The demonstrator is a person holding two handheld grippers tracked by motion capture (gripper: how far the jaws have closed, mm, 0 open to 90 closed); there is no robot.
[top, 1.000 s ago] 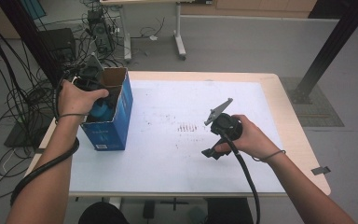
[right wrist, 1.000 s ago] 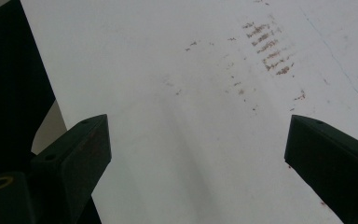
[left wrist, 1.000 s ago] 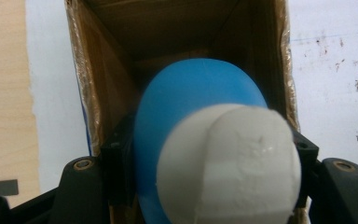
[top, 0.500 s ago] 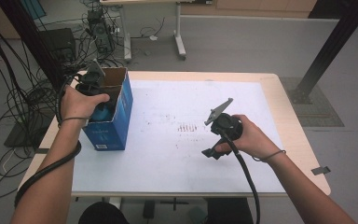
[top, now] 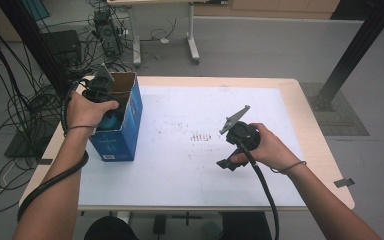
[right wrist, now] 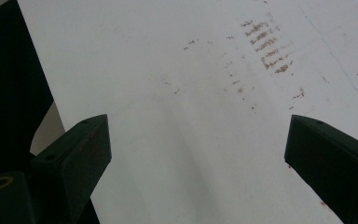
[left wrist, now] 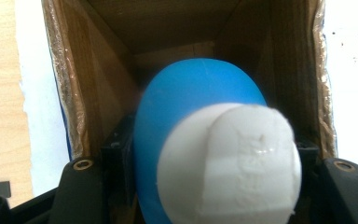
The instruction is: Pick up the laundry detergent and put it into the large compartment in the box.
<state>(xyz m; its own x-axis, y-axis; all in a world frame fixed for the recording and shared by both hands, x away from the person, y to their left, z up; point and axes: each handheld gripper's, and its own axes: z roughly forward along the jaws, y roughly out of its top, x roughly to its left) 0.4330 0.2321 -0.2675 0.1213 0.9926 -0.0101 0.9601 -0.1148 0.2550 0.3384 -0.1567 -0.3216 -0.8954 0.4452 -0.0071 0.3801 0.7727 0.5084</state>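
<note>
**Inspector A:** Blue bottle (left wrist: 186, 107) with a white cap (left wrist: 230, 163): where does it sit, and who has it?

**Inspector B:** Largest first. The table (top: 180, 185) carries an open-topped blue carton (top: 122, 135) near its left edge, towards the far-left corner. The left gripper (top: 102, 92) is at the carton's mouth, clamped on the bottle, cap towards the camera, body pointing down into the carton. The right gripper (top: 230, 162) is over the table's middle, towards the near edge, jaws spread wide with nothing between them.

**Inspector A:** Handling assessment?

**Inspector B:** My judgement: a smooth, rounded plastic body, probably light, somewhat yielding under pressure, and slippery where it curves. Best purchase is across the body just below the cap, where the jaws sit now. The carton walls are thin card and stand close on both sides; I expect them to snag or tip if brushed.
</note>
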